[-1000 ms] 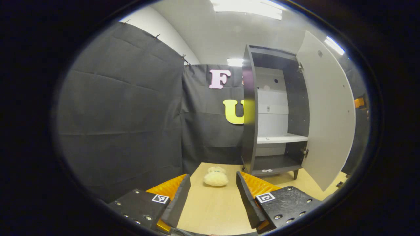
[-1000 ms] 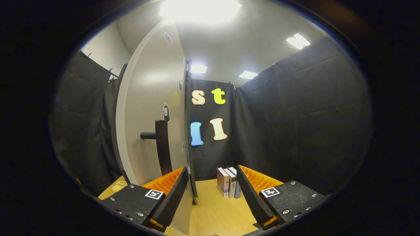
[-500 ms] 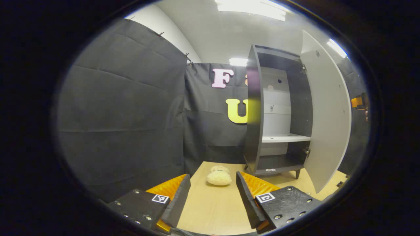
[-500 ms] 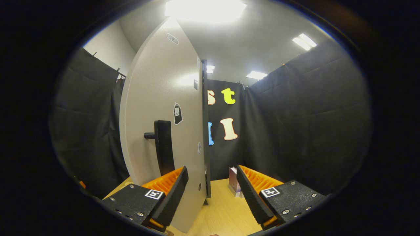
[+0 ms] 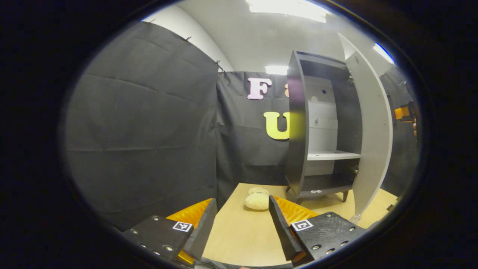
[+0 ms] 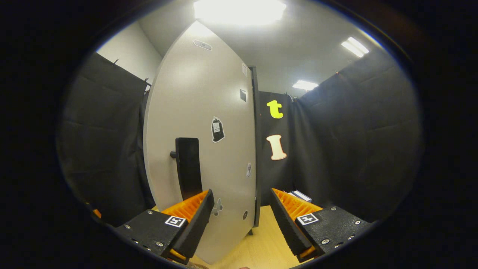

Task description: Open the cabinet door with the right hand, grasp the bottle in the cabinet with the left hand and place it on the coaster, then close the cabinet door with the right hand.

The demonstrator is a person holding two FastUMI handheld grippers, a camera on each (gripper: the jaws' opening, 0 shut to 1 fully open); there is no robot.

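Observation:
The dark grey cabinet [image 5: 298, 123] stands on the wooden table [image 5: 239, 239] with its pale door [image 5: 373, 123] partly open. Its white shelf [image 5: 332, 155] and its floor are bare. My left gripper [image 5: 241, 224] hangs open and empty over the table, well short of the cabinet. In the right gripper view the door's outer face [image 6: 209, 112] is close in front, with its black handle [image 6: 188, 168] just above the left finger. My right gripper [image 6: 241, 220] is open, with nothing between its fingers. Whether that finger touches the door I cannot tell.
A cream plush toy [image 5: 257, 200] lies on the table left of the cabinet's feet. Books [image 6: 300, 195] stand behind the door's hinge side in the right gripper view. The other gripper [image 5: 403, 112], held by a hand, shows beyond the door. Black cloth walls enclose the table.
The door has swung steadily toward the cabinet, narrowing the opening. In the right gripper view its face now covers most of the books. Both grippers stayed open.

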